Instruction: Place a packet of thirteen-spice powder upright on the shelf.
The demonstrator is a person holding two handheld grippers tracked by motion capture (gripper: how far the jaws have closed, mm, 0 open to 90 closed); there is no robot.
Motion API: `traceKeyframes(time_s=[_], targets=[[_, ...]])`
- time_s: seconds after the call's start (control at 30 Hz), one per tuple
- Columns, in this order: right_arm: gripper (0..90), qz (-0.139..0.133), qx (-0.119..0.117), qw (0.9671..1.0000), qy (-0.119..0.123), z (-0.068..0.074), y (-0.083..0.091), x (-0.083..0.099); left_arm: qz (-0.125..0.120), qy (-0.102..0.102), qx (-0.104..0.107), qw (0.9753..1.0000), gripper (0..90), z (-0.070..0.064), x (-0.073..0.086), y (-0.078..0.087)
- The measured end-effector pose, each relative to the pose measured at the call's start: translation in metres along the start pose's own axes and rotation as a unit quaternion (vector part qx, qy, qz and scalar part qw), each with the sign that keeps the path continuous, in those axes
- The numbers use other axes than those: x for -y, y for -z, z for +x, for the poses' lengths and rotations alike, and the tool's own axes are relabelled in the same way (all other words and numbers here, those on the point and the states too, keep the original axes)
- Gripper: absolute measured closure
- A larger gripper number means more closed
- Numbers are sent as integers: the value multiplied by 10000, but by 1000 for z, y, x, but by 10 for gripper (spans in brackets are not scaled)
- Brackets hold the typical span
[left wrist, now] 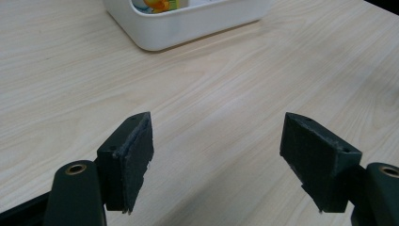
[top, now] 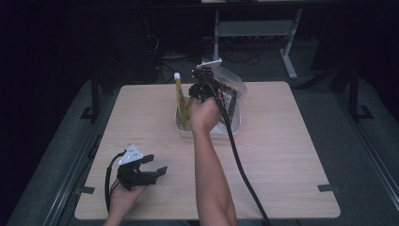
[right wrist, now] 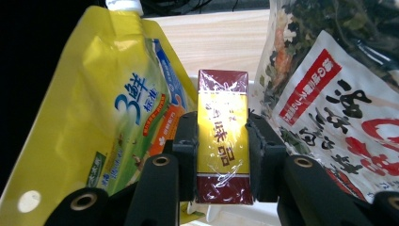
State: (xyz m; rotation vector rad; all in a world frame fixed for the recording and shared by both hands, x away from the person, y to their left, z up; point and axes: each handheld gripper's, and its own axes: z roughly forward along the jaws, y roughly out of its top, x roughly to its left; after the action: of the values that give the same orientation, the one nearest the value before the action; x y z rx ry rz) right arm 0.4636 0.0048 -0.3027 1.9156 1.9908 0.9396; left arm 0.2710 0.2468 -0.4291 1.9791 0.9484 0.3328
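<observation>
At the left of the high view, the left gripper sits low over the near left part of the wooden table, held in the person's left hand. In its own view its jaws stand wide apart with nothing between them, above bare wood, and the white tub lies farther off.

In the right gripper view, a yellow pouch with a white cap stands at the left; it carries a large blue "3" followed by blue Chinese characters, with smaller print too fine to read. Just beside it, in the middle, the right gripper is clamped on a small box, dark red at both ends with a yellow band bearing red Chinese characters, wrapped in clear film. To the right leans a clear bag of dried greens, with a red label in white characters and big red writing on white.

From above, box, pouch and bag all stand in the white tub at the table's middle.
</observation>
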Motion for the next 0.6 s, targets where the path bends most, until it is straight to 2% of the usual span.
traceKeyframes(time_s=[0.23,0.47,0.53,0.6], targets=[[675,-11,36,10000,-41,0,-2,2,-6,1,1,10000,256,0,0,0],[668,-44,26,10000,78,4,-2,3,-3,-9,-4,10000,258,0,-1,0],[660,-25,-28,10000,79,4,-1,4,0,-7,-6,10000,258,0,-1,0],[639,23,-201,9998,72,3,-1,4,1,-4,-10,10000,258,0,-1,0]])
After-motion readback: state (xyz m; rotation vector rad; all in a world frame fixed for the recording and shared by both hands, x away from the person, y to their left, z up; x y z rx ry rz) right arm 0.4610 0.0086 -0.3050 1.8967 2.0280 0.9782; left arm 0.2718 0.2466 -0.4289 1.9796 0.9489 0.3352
